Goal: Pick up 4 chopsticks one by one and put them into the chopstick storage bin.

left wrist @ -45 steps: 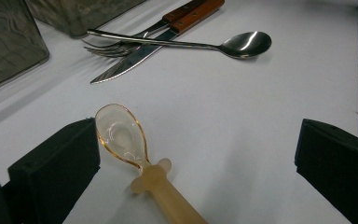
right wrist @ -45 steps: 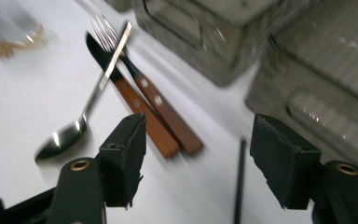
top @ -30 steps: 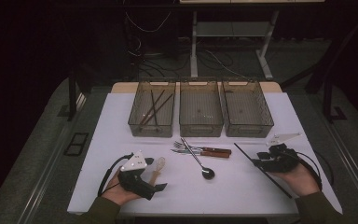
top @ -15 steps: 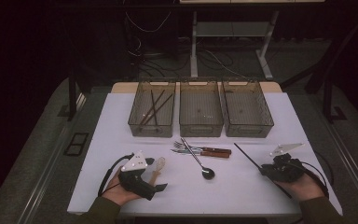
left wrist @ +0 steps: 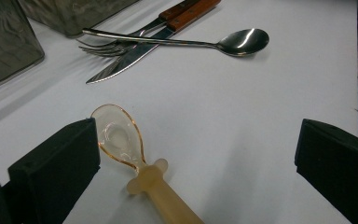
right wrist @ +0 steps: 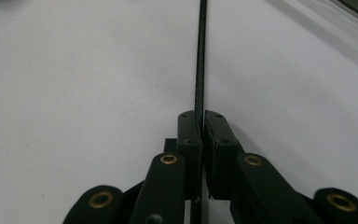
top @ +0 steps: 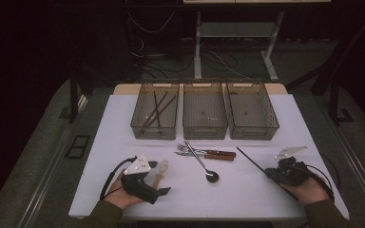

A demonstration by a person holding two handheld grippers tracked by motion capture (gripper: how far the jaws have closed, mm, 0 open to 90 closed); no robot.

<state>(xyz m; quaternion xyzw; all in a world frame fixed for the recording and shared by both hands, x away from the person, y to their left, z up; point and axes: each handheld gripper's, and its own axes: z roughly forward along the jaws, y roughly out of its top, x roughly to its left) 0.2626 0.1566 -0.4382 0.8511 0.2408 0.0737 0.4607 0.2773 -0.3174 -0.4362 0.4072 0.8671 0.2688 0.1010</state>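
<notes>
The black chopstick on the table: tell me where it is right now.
In the high view the black chopstick lies at the table's right, clamped by the right gripper, slanting up-left toward the knife and fork below the right-hand bin.

Both tongs are chunky black plastic units. The left tongs (top: 164, 191), lower left of the high view, carry a pale grey three-cornered plate on top and a black cable looping off the back. The right tongs (top: 268, 173), lower right, have the same grey plate sticking up and a black cable curling behind. Up close in the right gripper view, the linkage arms are matte black with brass-coloured rivets at the pivots and small dark screws on the pad blocks. In the left gripper view the pads (left wrist: 56, 168) are blocky, squared-off black foam-looking slabs. The sleeves (top: 100, 217) look olive-green.
</notes>
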